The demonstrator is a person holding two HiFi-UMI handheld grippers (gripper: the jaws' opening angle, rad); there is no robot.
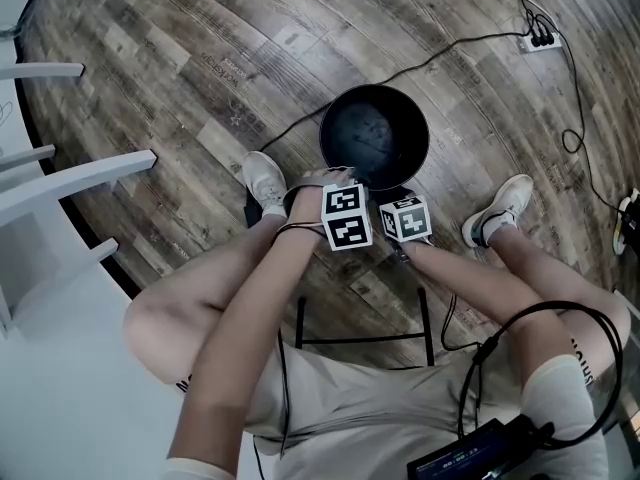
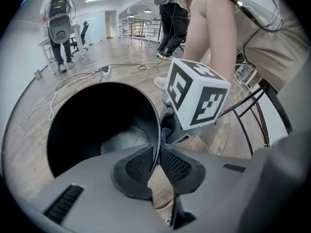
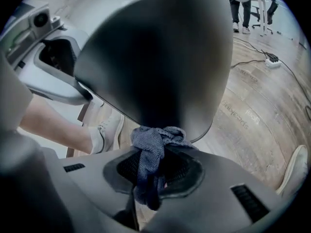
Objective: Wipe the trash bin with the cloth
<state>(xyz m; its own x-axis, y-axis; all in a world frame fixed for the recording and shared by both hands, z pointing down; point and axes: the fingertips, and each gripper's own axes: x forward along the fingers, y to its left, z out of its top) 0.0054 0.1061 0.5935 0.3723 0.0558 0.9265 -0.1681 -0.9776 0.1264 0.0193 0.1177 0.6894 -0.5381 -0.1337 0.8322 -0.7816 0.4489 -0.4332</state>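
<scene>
Open-plan office or lab space, not a home. Wood-plank floor [image 1: 200, 68] with a power strip [image 1: 540, 40] and a loose cable [image 1: 490, 35] across it. Ceiling strip lights [image 2: 95, 0] and a railing [image 2: 138, 29] at the far end. White furniture [image 1: 60, 183] at left. Another person [image 2: 172, 18] stands far off.

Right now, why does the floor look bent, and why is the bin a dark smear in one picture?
Head view: the wide lens bows the floor planks toward the edges, yet the bin is sharp. Right gripper view: the bin's wall is very close, so dark and blurred, while the cloth is crisp. Left gripper view: the bin's inside lies in deep shadow.
</scene>
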